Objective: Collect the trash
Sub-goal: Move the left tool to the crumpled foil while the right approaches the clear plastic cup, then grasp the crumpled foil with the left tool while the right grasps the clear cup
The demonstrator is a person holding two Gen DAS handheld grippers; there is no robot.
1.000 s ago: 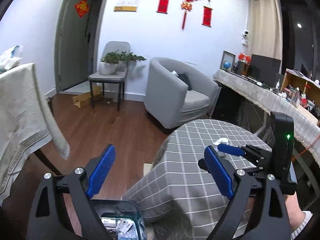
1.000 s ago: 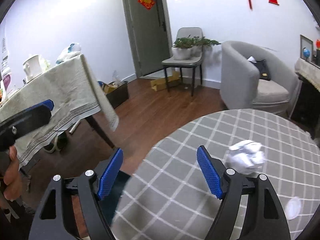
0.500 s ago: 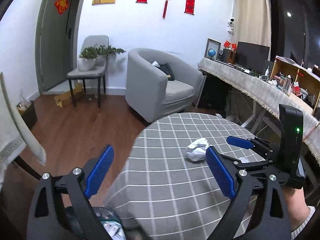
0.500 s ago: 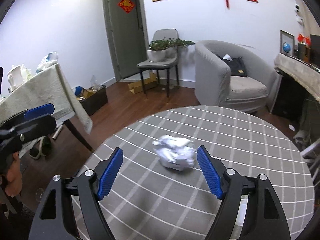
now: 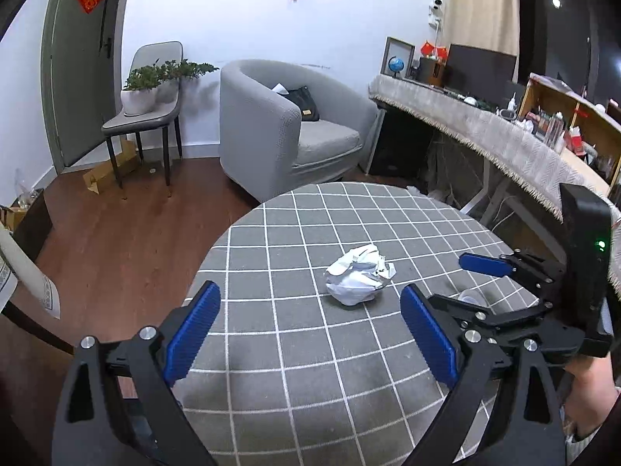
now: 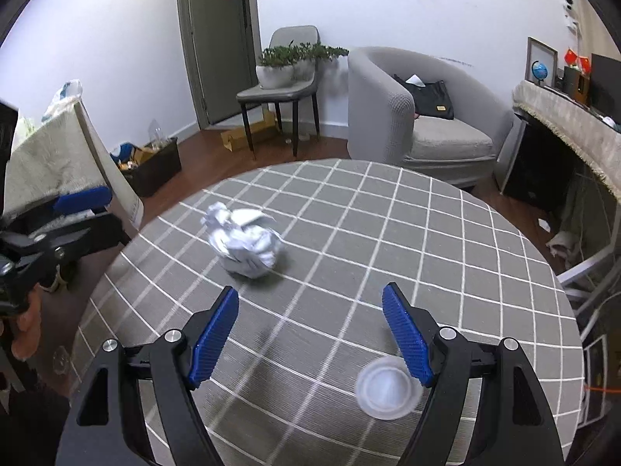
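Note:
A crumpled ball of white paper [image 5: 359,279] [image 6: 245,239] lies on a round table [image 5: 295,369] [image 6: 446,240] covered in grey checked cloth. My left gripper [image 5: 310,334] hovers open over the table's near edge, the paper just beyond its fingers. My right gripper [image 6: 310,334] is open too, nothing between its blue pads, with the paper ahead and to its left. A small clear round plastic lid [image 6: 388,388] lies flat on the cloth by the right fingertip. In the left wrist view the right gripper [image 5: 438,287] shows at the right side, a hand behind it.
A grey armchair [image 5: 279,132] with a black bag stands beyond the table. A chair with a potted plant [image 5: 145,89] is by the door. A long cluttered desk [image 5: 504,136] runs along the right. Another cloth-covered table [image 6: 58,155] and a box of items [image 6: 151,163] sit at left.
Both grippers have swung over the round table and lower. The paper ball has come closer in both views, and the plastic lid has come into sight under my right gripper.

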